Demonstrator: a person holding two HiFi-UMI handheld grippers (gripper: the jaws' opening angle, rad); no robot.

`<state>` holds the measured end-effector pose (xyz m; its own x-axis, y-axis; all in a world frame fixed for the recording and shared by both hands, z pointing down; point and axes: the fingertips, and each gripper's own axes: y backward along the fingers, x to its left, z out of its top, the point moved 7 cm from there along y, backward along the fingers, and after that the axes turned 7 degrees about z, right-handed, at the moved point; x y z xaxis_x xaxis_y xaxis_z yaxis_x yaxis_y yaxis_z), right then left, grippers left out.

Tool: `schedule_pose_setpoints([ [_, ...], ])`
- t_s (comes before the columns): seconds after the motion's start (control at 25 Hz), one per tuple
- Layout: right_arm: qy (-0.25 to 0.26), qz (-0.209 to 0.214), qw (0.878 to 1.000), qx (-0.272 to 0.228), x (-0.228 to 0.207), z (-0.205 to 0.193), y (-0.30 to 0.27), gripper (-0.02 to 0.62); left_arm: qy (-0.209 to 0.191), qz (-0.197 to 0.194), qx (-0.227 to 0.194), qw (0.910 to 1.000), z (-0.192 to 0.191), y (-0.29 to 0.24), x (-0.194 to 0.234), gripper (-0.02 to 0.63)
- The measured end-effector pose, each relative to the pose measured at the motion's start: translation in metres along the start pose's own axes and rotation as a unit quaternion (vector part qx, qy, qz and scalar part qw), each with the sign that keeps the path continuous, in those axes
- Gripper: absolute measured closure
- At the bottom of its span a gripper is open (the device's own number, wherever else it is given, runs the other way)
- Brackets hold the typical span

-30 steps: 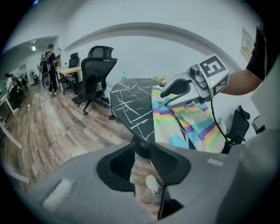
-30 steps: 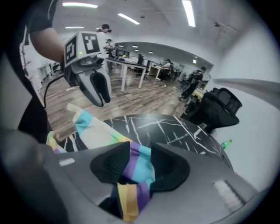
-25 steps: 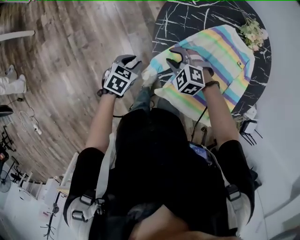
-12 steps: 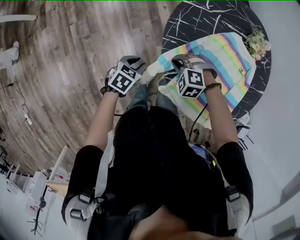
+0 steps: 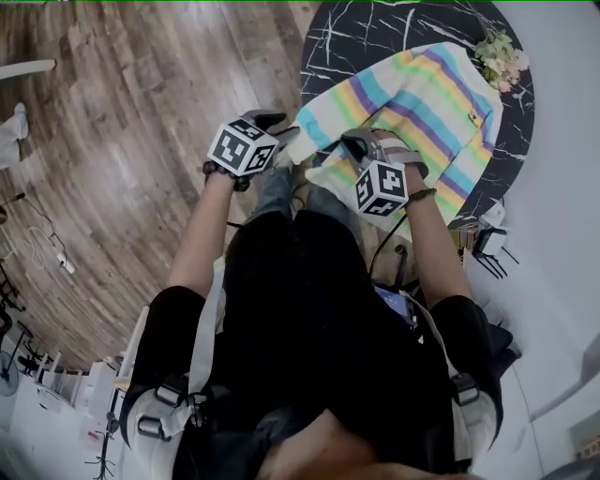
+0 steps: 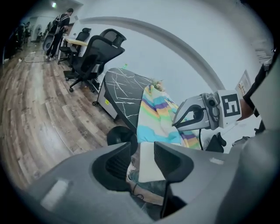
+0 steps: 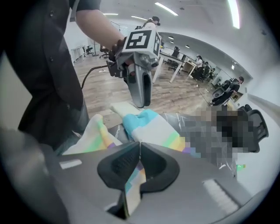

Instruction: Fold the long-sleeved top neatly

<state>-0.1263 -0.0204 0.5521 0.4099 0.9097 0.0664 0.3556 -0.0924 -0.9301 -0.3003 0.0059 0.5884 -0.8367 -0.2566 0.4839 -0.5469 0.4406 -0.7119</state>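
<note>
Pinching a fold of the long-sleeved top (image 7: 154, 127), the right gripper (image 7: 140, 147) has its 2 jaws pressed together, and a strip of the striped cloth hangs out below them. The left gripper (image 6: 143, 147) has its jaws partly apart; they have just been opening. The sleeve's white cuff (image 6: 148, 162) stands between them, lying against 1 jaw with a gap on the other side.

From the head view, the right gripper grips the near edge of the top's body, where the cloth spills over the rim toward the person (image 5: 319, 309). The left gripper is off to the side at the end of the sleeve, which stretches out from the body past the rim.

The top is banded in blue, yellow, purple, green and white. Most of it lies spread flat on a round black tabletop (image 5: 375, 28) veined with white lines. A small bunch of flowers (image 5: 497, 58) sits at its far edge, just beside the top's upper end. Wood-plank floor (image 5: 141, 94) lies all around, and black office chairs (image 6: 94, 52) stand beyond the tabletop.
</note>
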Motion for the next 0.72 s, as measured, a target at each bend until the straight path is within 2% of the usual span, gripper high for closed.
schedule_pose_setpoints([
  [0.2, -0.025, -0.014, 1.000, -0.013, 0.002, -0.003, 0.001, 0.581, 0.018, -0.035, 0.031, 0.9988, -0.001, -0.016, -0.003, 0.437],
  [0.28, -0.032, -0.019, 0.999, -0.020, 0.002, -0.003, 0.002, 0.581, 0.023, -0.046, 0.046, 0.9976, -0.001, -0.019, -0.006, 0.510],
  [0.32, -0.036, -0.020, 0.999, -0.024, 0.002, -0.002, 0.004, 0.581, 0.021, -0.044, 0.053, 0.9974, -0.001, -0.018, -0.007, 0.580],
  [0.52, -0.056, -0.038, 0.997, -0.048, -0.003, -0.004, 0.011, 0.581, -0.024, -0.002, 0.056, 0.9981, 0.023, -0.007, -0.010, 0.584],
  [0.72, -0.079, -0.058, 0.992, -0.080, -0.014, -0.005, 0.021, 0.581, -0.034, 0.047, 0.042, 0.9974, 0.063, 0.013, -0.003, 0.586],
])
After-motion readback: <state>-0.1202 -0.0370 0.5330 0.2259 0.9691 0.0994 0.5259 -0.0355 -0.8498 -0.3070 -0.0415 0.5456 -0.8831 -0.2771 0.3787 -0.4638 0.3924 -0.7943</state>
